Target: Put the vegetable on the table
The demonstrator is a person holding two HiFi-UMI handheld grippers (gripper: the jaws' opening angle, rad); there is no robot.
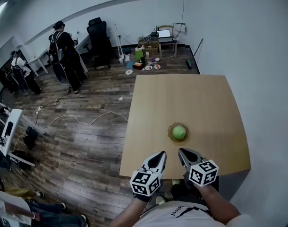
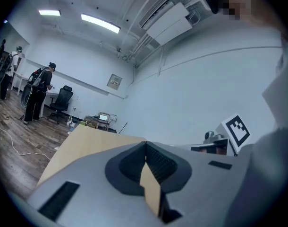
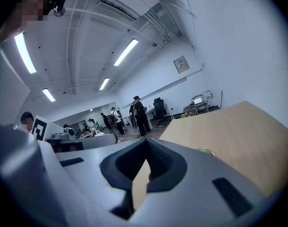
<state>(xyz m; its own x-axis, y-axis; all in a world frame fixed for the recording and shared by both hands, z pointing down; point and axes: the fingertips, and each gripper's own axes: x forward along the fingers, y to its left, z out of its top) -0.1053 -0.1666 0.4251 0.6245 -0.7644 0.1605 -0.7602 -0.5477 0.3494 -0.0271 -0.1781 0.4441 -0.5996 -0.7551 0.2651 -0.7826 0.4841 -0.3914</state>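
**On the table: vegetable in its dish, both grippers shut and empty**

At the near edge of the wooden table [image 1: 196, 98], the left gripper [image 1: 159, 155] and the right gripper [image 1: 182, 152] are held side by side, tips pointing away from the person. Left gripper view: the two jaws meet at their tips, only bare tabletop shows through the gap behind them, and nothing is gripped. Right gripper view: same finding, with the jaws closed tip to tip and nothing between them.

The vegetable [image 1: 179, 132], round and green, sits in a shallow round dish [image 1: 171, 137] with a brownish rim. The dish stands on the tabletop toward the near edge, just ahead of the two gripper tips and roughly in line between them. Neither gripper touches the vegetable or the dish. No other item lies on the tabletop.

Surroundings: a dark wood floor [image 1: 87, 145] lies to the left of the table, with a pale cable [image 1: 82, 120] trailing across it. At the far side of the room are a black office chair [image 1: 99, 37], an open laptop [image 1: 164, 33] and several people standing [image 1: 66, 56], well apart from the table.
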